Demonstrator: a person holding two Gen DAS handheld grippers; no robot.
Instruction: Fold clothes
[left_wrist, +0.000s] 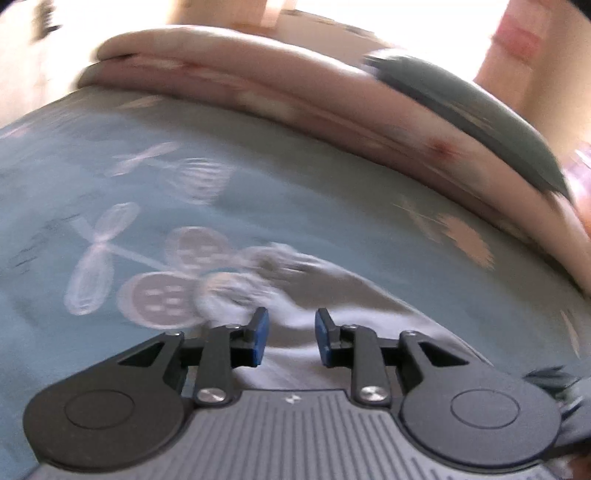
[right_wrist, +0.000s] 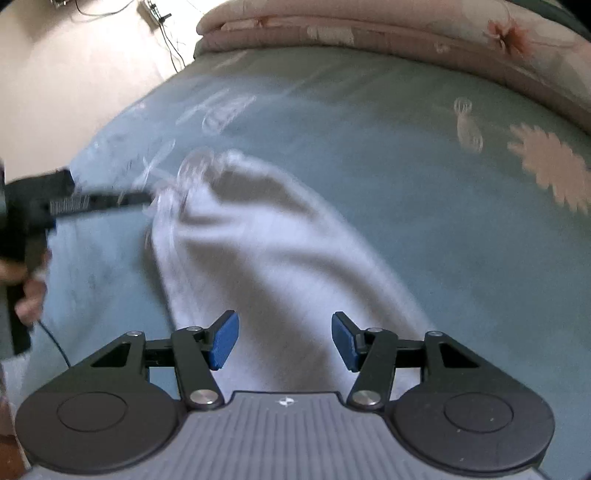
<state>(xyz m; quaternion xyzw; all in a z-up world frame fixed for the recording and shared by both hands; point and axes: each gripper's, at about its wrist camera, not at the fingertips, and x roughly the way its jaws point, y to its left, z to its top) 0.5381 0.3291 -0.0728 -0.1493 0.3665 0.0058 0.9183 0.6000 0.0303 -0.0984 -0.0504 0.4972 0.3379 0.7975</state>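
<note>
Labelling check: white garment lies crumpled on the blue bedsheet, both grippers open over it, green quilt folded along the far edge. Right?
Wrong on one point: the quilt along the far edge is pink with a flower print, not green; the right wrist view shows it plainly. The rest stands: white garment on the blue bedsheet, left gripper and right gripper open.

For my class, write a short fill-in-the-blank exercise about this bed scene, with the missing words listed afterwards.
1. The white garment lies on a bedsheet coloured ____.
2. Along the far edge of the bed lies a folded ____ quilt.
3. The pads of the right hand-held gripper are coloured ____.
4. The jaws of the left hand-held gripper are ____.

Missing words: blue; pink; blue; open
</note>
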